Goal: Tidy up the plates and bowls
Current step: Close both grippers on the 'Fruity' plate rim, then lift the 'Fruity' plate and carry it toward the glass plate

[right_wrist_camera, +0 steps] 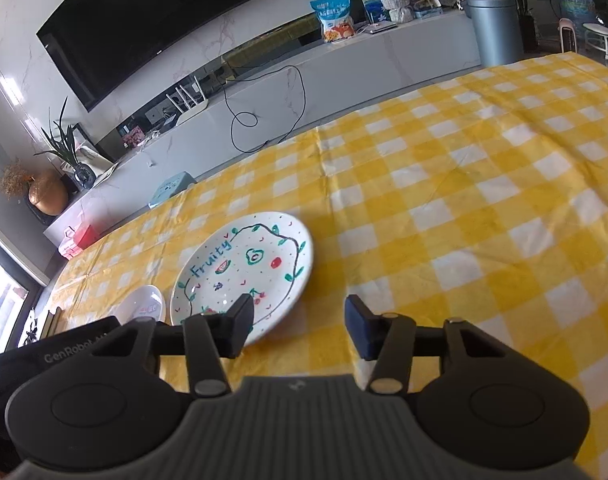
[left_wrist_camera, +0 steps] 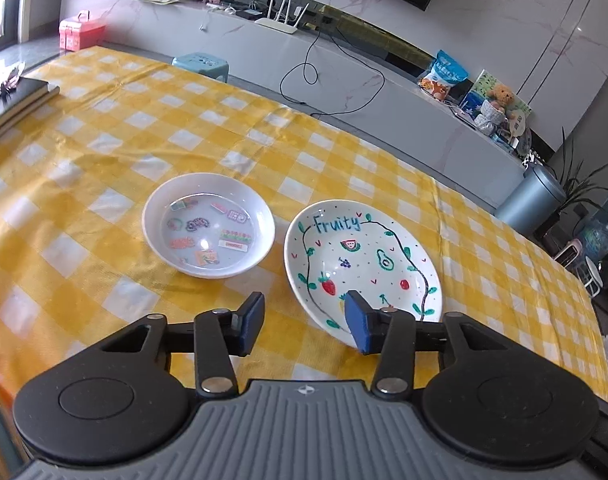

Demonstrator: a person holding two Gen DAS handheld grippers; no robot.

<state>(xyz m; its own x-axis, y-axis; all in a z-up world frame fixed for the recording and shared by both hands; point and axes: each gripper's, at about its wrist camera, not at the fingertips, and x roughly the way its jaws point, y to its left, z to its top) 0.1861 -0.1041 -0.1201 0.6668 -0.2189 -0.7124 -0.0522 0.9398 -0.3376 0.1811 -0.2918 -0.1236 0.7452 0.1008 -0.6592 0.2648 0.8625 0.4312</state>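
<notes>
Glossy round "Fruity" plate [left_wrist_camera: 362,264] beside sticker bowl [left_wrist_camera: 208,226] on wrinkled gingham; both grippers – left [left_wrist_camera: 304,322], right [right_wrist_camera: 300,322] – spread, empty

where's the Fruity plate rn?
On the yellow checked tablecloth, right of the sticker bowl in the left wrist view: Fruity plate, apart from it.

We read the tablecloth [left_wrist_camera: 104,128] as woven cloth, matt, lightly creased. The Fruity plate [left_wrist_camera: 364,256] looks glazed ceramic, glossy with a highlight, its drawings flat under the glaze. The small bowl [left_wrist_camera: 208,224] is glossy white, ceramic or plastic, we cannot tell. Left gripper [left_wrist_camera: 304,322] pads look matt blue rubber; arms matt black plastic with shiny metal rivets, ribbed grey body. The right gripper [right_wrist_camera: 300,326] looks the same. TV cabinet [left_wrist_camera: 344,80]: smooth polished marble-look.
</notes>
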